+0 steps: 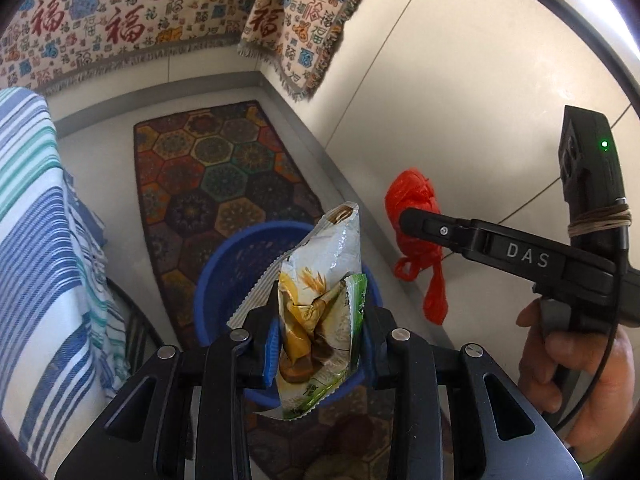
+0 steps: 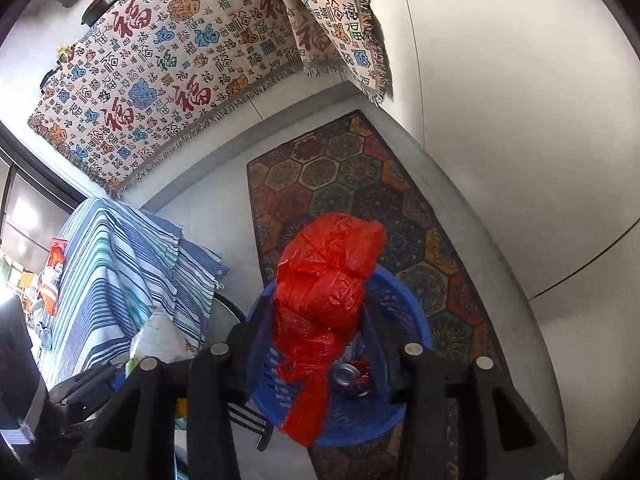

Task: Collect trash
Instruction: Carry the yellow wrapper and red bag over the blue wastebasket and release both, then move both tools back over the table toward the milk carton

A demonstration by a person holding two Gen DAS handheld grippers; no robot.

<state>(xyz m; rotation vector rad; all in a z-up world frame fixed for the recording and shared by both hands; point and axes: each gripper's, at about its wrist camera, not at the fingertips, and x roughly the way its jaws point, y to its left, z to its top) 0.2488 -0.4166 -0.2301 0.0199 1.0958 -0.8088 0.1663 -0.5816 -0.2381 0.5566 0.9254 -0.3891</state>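
Observation:
My left gripper (image 1: pixel 320 344) is shut on a silver, yellow and green snack wrapper (image 1: pixel 320 300) and holds it over the blue plastic basket (image 1: pixel 224 264) on the floor. My right gripper (image 2: pixel 320 344) is shut on a crumpled red plastic bag (image 2: pixel 324 280), also held above the blue basket (image 2: pixel 404 300). A crushed red and silver can (image 2: pixel 354 378) lies inside the basket. In the left wrist view the right gripper (image 1: pixel 412 220) shows at the right with the red bag (image 1: pixel 416 236) hanging from it. The snack wrapper (image 2: pixel 160 336) shows at the lower left of the right wrist view.
The basket stands on a hexagon-patterned rug (image 1: pixel 216 168) beside a white wall (image 1: pixel 460 80). A blue striped cloth (image 1: pixel 44 240) covers furniture at the left. A patterned fringed blanket (image 1: pixel 132 12) hangs behind. A dark metal frame (image 2: pixel 244 416) is beside the basket.

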